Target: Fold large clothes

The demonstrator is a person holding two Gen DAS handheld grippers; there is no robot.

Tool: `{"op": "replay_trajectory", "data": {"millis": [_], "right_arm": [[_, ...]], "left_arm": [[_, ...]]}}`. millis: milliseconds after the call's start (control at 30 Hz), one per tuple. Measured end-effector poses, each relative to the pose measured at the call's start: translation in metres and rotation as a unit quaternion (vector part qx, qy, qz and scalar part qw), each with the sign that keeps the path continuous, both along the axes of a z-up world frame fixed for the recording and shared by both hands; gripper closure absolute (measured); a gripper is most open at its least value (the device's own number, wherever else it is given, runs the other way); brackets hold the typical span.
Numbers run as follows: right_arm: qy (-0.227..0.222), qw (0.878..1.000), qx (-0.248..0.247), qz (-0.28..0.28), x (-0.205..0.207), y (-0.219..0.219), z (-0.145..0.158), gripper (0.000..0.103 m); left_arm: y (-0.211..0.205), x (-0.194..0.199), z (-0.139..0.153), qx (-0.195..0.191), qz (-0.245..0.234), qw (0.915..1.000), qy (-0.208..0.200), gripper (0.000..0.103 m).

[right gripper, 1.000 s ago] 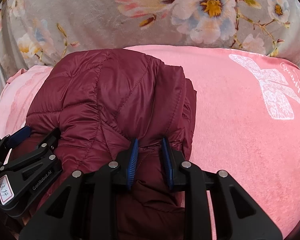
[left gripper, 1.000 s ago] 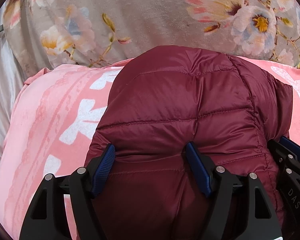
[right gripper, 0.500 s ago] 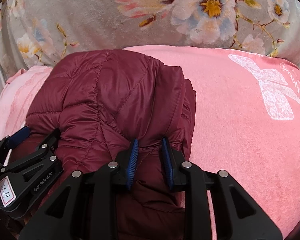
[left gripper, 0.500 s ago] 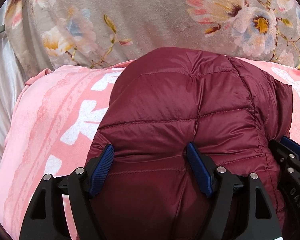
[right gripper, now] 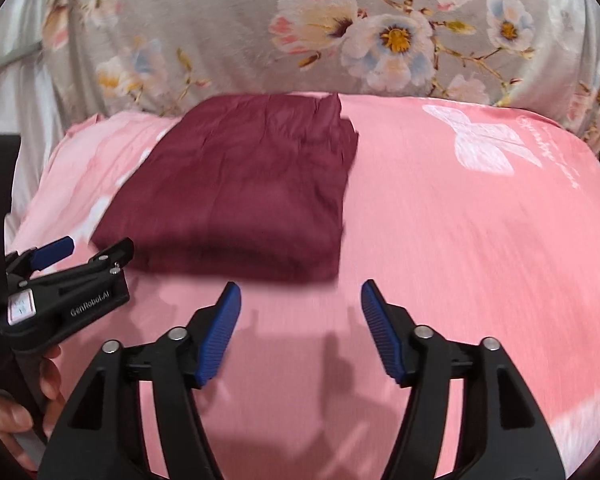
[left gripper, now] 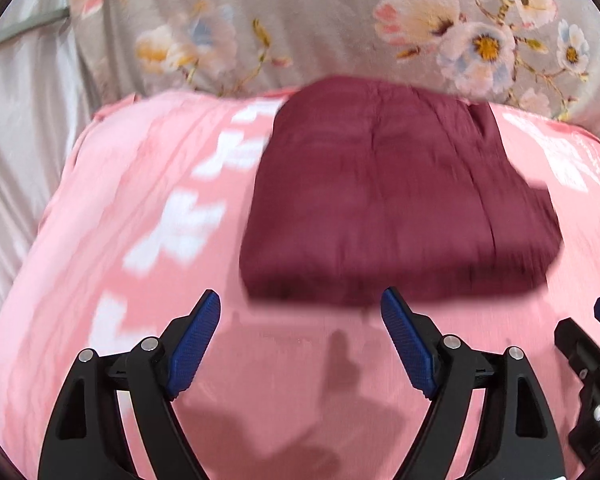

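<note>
A dark red quilted jacket [left gripper: 396,200] lies folded into a compact block on the pink blanket [left gripper: 148,208]; it also shows in the right wrist view [right gripper: 240,196]. My left gripper [left gripper: 300,316] is open and empty, just short of the jacket's near edge. My right gripper [right gripper: 300,312] is open and empty, near the jacket's near right corner and apart from it. The left gripper shows from the side in the right wrist view [right gripper: 68,264]. The right gripper's edge shows at the right of the left wrist view [left gripper: 592,344]. Both views are motion-blurred.
A grey floral cover [right gripper: 340,32] lies behind the pink blanket [right gripper: 460,240]. Pale sheet [left gripper: 24,128] lies at the left. A hand [right gripper: 16,412] holds the left gripper's handle. White bow prints mark the blanket [right gripper: 488,140].
Both grippers have pulled back off the jacket toward me. The right gripper, shut on the jacket before, has let go and opened. The jacket stays folded on the blanket.
</note>
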State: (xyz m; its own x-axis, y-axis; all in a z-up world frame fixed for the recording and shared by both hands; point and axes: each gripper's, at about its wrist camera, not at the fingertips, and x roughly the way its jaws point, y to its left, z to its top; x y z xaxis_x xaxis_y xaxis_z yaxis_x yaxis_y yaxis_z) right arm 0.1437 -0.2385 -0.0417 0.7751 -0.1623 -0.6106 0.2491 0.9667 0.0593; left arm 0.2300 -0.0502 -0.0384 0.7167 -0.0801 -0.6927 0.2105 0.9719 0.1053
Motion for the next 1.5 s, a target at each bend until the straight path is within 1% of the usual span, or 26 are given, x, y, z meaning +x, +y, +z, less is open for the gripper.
{"op": "replay_trajectory", "data": {"millis": [33, 100, 133, 200, 267, 367, 433, 500, 667, 967, 1500], "right_arm": [[0.002, 1.000, 0.000, 0.001, -0.010, 0.005, -0.003, 0.035], [0.004, 1.000, 0.004, 0.005, -0.023, 0.010, -0.003, 0.034], [-0.001, 1.000, 0.004, 0.002, -0.030, 0.013, -0.001, 0.032], [-0.005, 1.000, -0.003, -0.002, -0.040, 0.019, -0.001, 0.028], [-0.002, 1.000, -0.013, -0.004, -0.047, 0.025, -0.004, 0.026], [-0.007, 1.000, -0.013, -0.002, -0.057, 0.030, -0.004, 0.025], [-0.011, 1.000, -0.011, -0.008, -0.063, 0.030, -0.005, 0.023], [-0.014, 1.000, -0.008, -0.011, -0.064, 0.029, -0.005, 0.022], [-0.008, 1.000, -0.012, -0.015, -0.063, 0.030, -0.007, 0.022], [0.000, 1.000, -0.023, -0.017, -0.061, 0.034, -0.009, 0.022], [0.001, 0.999, -0.029, -0.022, -0.061, 0.035, -0.008, 0.022]], "left_arm": [[0.002, -0.011, -0.006, 0.003, 0.001, 1.0000, 0.008, 0.023], [0.004, -0.028, -0.012, 0.010, 0.002, 0.9999, 0.012, 0.023], [0.004, -0.034, -0.012, 0.014, 0.004, 0.9999, 0.010, 0.023], [0.005, -0.050, -0.008, 0.015, 0.003, 0.9999, -0.006, 0.023], [0.004, -0.063, -0.010, 0.026, 0.003, 0.9996, -0.014, 0.023], [-0.001, -0.075, -0.017, 0.050, -0.001, 0.9987, -0.008, 0.022], [0.000, -0.081, -0.016, 0.050, 0.003, 0.9987, -0.014, 0.022], [0.001, -0.082, -0.016, 0.045, 0.006, 0.9988, -0.015, 0.022], [-0.001, -0.081, -0.019, 0.054, 0.008, 0.9984, -0.012, 0.022], [0.005, -0.083, -0.018, 0.037, 0.011, 0.9991, -0.017, 0.022], [0.006, -0.083, -0.017, 0.040, 0.014, 0.9988, -0.022, 0.023]]}}
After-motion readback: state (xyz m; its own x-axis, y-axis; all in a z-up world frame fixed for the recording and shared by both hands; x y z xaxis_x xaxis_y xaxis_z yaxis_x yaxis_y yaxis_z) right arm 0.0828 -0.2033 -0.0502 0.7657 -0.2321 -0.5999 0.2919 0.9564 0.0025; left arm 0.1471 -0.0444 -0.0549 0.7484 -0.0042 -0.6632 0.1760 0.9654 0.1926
